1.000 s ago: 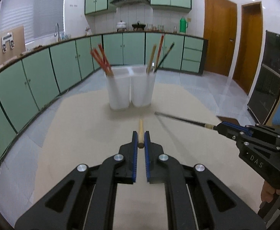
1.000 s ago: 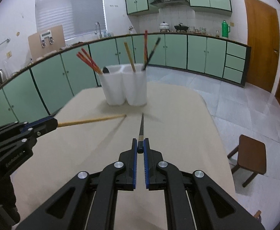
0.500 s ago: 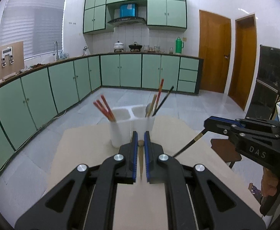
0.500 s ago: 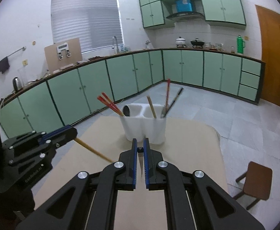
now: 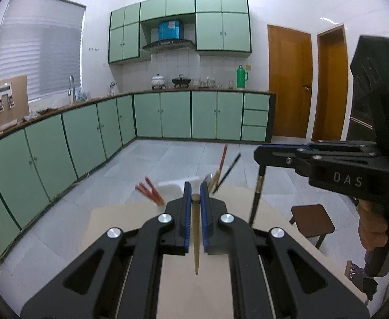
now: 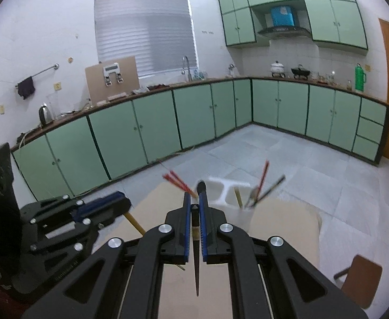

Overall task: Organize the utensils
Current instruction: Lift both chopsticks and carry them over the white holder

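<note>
My left gripper (image 5: 195, 195) is shut on a tan wooden chopstick (image 5: 196, 239) that hangs tip down over the beige table (image 5: 130, 223). My right gripper (image 6: 194, 203) is shut on a black chopstick (image 6: 196, 265), also tip down. A white two-compartment holder (image 6: 227, 191) stands at the table's far end, just beyond both grippers, with red chopsticks (image 6: 178, 183) in its left cup and several sticks (image 6: 260, 183) in its right cup. In the left wrist view the holder (image 5: 171, 186) is mostly hidden behind my fingers. The right gripper (image 5: 263, 154) shows there too.
A brown stool (image 6: 359, 279) stands on the tiled floor to the right of the table. Green kitchen cabinets (image 5: 175, 114) line the far walls. The left gripper's body (image 6: 69, 220) is close at the left in the right wrist view.
Both grippers have risen and tilted up, so the chopsticks went from level to hanging tip down. The holder has dropped lower in both views.
</note>
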`<action>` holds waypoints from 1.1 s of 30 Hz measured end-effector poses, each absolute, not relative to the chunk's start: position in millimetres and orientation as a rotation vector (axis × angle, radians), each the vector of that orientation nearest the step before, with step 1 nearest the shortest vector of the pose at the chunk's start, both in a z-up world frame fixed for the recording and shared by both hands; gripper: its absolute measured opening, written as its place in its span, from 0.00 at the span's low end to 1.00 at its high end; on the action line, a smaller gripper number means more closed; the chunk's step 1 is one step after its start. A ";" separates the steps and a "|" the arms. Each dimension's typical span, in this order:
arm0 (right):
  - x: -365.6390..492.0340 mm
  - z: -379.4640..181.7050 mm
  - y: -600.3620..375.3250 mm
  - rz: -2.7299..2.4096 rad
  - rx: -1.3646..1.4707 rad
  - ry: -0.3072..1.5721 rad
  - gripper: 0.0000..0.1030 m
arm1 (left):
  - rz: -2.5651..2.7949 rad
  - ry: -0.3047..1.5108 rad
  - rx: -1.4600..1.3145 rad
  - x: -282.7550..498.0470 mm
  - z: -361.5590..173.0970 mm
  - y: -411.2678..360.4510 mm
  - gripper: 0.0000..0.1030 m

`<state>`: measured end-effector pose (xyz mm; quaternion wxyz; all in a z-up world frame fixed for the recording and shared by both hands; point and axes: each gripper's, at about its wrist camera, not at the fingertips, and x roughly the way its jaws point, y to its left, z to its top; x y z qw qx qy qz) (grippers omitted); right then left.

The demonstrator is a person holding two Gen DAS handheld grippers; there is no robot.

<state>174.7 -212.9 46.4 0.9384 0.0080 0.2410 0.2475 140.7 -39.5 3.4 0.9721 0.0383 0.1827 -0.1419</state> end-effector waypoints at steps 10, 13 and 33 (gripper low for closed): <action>230.2 113.5 -202.2 0.469 0.007 0.355 0.06 | -0.263 0.233 0.092 194.4 64.9 -45.4 0.05; 250.7 122.3 -205.2 0.446 0.027 0.335 0.06 | -0.256 0.214 0.094 211.7 74.5 -50.7 0.05; 336.8 36.7 -219.9 0.339 0.050 0.450 0.06 | -0.222 0.365 0.058 315.5 3.3 -48.2 0.05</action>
